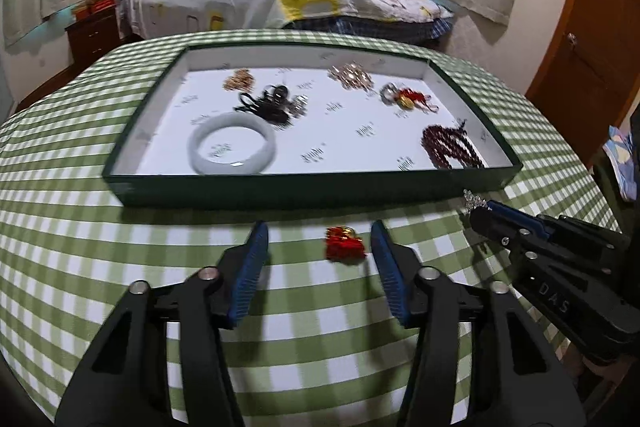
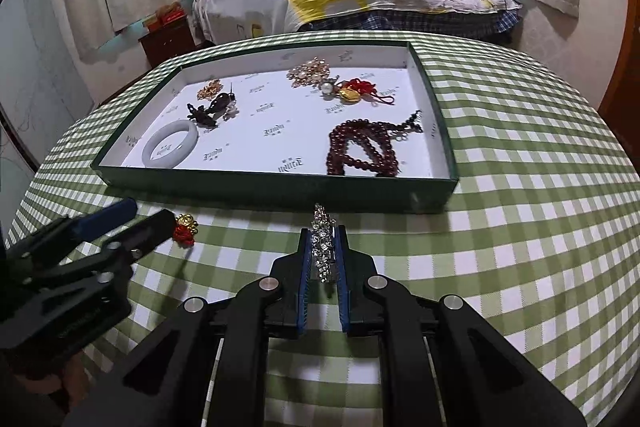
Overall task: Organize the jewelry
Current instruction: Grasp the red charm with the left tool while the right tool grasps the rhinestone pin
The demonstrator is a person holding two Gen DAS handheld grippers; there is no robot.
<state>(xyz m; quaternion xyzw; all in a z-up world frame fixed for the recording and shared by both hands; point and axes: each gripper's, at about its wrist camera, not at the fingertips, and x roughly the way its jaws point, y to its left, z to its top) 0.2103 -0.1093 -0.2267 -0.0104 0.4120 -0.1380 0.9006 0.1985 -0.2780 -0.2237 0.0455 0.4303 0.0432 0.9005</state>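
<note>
The right wrist view shows the right tongs (image 2: 324,247) pinched tight on a sparkling silver chain piece (image 2: 323,239), just short of the tray's near wall; from the left wrist view only its glittering tip pokes past them. The left tongs (image 1: 320,247) stand part open, gripping nothing, with a small red knotted charm with gold beads (image 1: 344,243) lying on the green checked table (image 1: 120,247) between the fingers, nearer the right one. The shallow dark green tray (image 2: 260,187), lined with printed white paper, holds a smooth pale bangle (image 2: 170,143), dark red bead strands (image 2: 362,147), gold filigree pieces (image 2: 310,71) and a black ornament (image 2: 212,109).
</note>
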